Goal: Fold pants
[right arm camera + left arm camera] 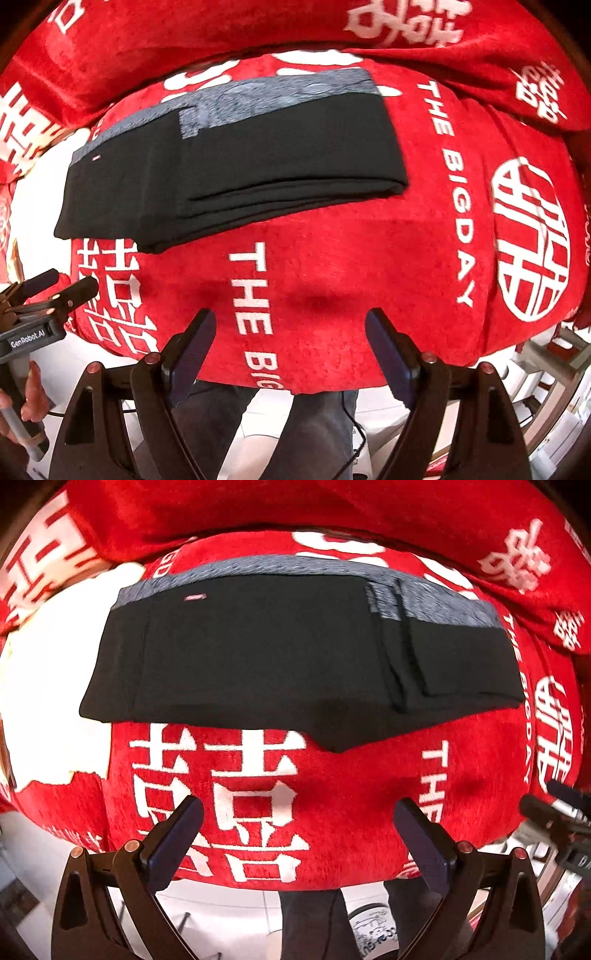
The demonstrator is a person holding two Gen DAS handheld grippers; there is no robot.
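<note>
Black pants (258, 657) with a grey waistband (443, 602) lie folded in a flat stack on the red blanket (351, 794). They also show in the right wrist view (258, 158), at the upper left. My left gripper (299, 805) is open and empty, held back from the pants' near edge. My right gripper (290, 317) is open and empty, further right, over bare blanket. The left gripper also shows at the left edge of the right wrist view (70, 284). The right gripper's tip shows at the right edge of the left wrist view (554, 801).
The red blanket with white characters and "THE BIG DAY" lettering (458, 199) covers the whole surface and bunches in a ridge at the back (295, 509). A white patch (48, 709) lies left of the pants. The blanket's front edge drops to a pale floor (229, 915).
</note>
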